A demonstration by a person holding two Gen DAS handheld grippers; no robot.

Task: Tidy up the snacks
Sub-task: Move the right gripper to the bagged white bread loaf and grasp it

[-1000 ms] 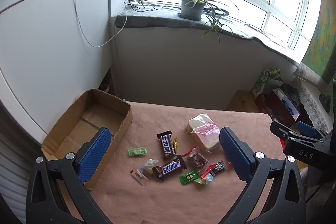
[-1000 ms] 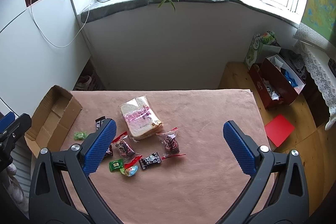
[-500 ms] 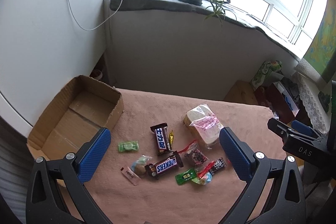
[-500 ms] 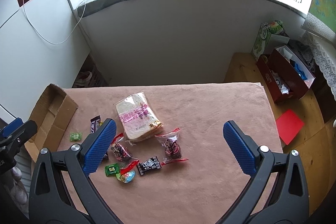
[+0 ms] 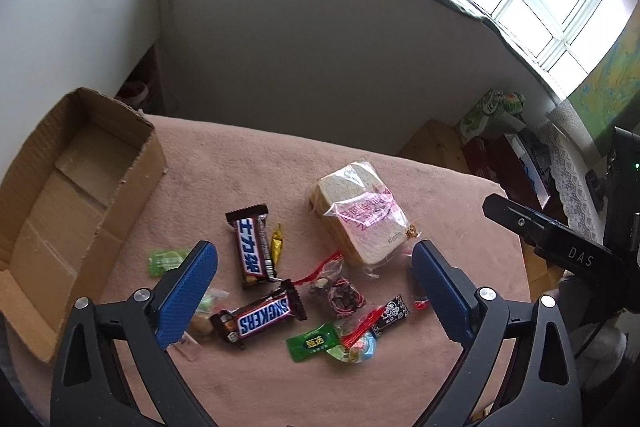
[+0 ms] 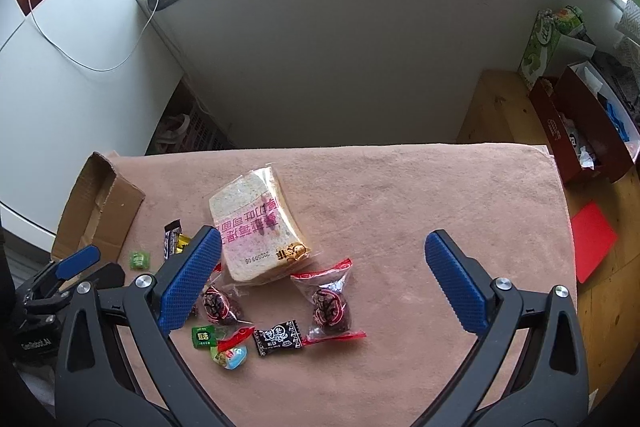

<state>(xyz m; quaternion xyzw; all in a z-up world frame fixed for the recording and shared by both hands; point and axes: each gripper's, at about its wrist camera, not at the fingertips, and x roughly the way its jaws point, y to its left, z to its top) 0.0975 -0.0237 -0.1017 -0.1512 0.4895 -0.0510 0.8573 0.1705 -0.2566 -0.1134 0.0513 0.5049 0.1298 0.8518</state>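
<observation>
At the far left of the left wrist view a cardboard box [image 5: 76, 187] sits open and bare on the pink-covered desk [image 5: 248, 163]; no snack lies in it yet, so the sorting looks to be at its very first step, the approach to a first pick. Just right of the box lies a small green candy [image 5: 164, 261]; next come two Snickers bars, the upright bar [image 5: 252, 245] with its long axis running away from the camera, leaning slightly left at the top, and the lower bar [image 5: 260, 315] lying almost crosswise, its right end tipped up; a small yellow wrapper [image 5: 276, 247] lies against the upright bar. Further right are a red-tied packet [image 5: 340, 293], a green sachet [image 5: 312, 341], a black sweet [image 5: 394, 311] and a bagged loaf of sliced bread [image 5: 356, 215], its long axis slanting from upper left to lower right.

The left hand-held gripper [image 5: 312, 291] hovers above the cluster, its jaws wide but beginning to close, with nothing pressed between the pads; the right hand-held gripper [image 6: 320, 287] stands fully apart over a second red-tied packet [image 6: 330, 303], empty too.

The next move probably calls for turning the jaws across a bar's narrow width, then lowering onto it before carrying it left to the box.
</observation>
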